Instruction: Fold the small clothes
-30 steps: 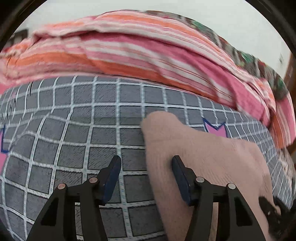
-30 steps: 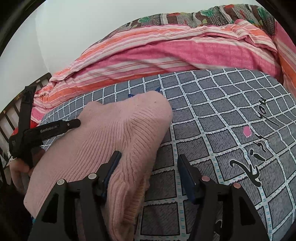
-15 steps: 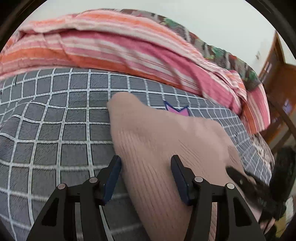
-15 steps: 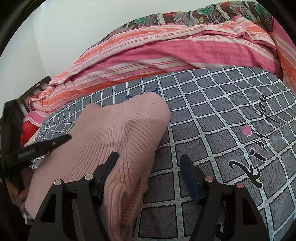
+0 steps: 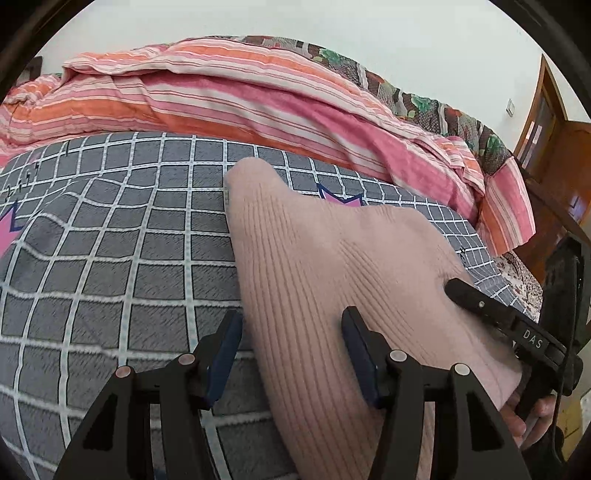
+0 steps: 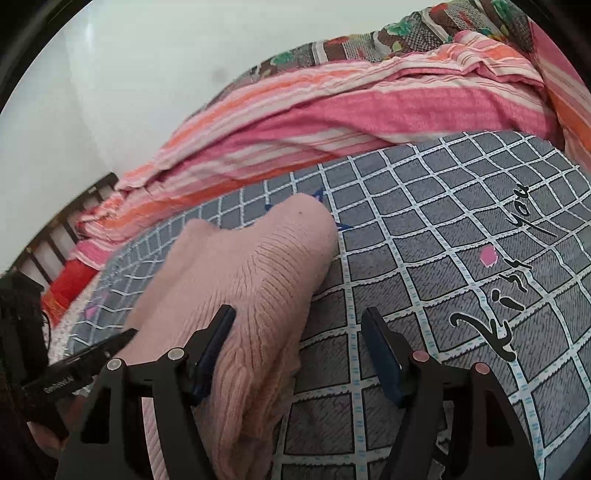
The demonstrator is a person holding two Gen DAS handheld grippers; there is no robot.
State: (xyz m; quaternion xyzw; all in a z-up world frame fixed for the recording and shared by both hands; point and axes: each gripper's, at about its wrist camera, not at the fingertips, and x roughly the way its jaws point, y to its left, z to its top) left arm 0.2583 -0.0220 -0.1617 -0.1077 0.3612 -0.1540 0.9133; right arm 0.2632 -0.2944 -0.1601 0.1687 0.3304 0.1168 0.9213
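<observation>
The left gripper stands with its fingers apart over the near edge of the pink ribbed knit garment, pads not pressing it; the right gripper is opening — its left finger rests against the soft fold, the right one clear above the sheet; the knit lies in a thick folded wedge, fine ribs running lengthwise, its rounded corner pointing away; under it spreads the bed's grey sheet with a white grid — slightly rippled, printed with black script; beyond, a bunched pink-and-orange striped blanket, a floral quilt, a pale wall, a wooden door.
</observation>
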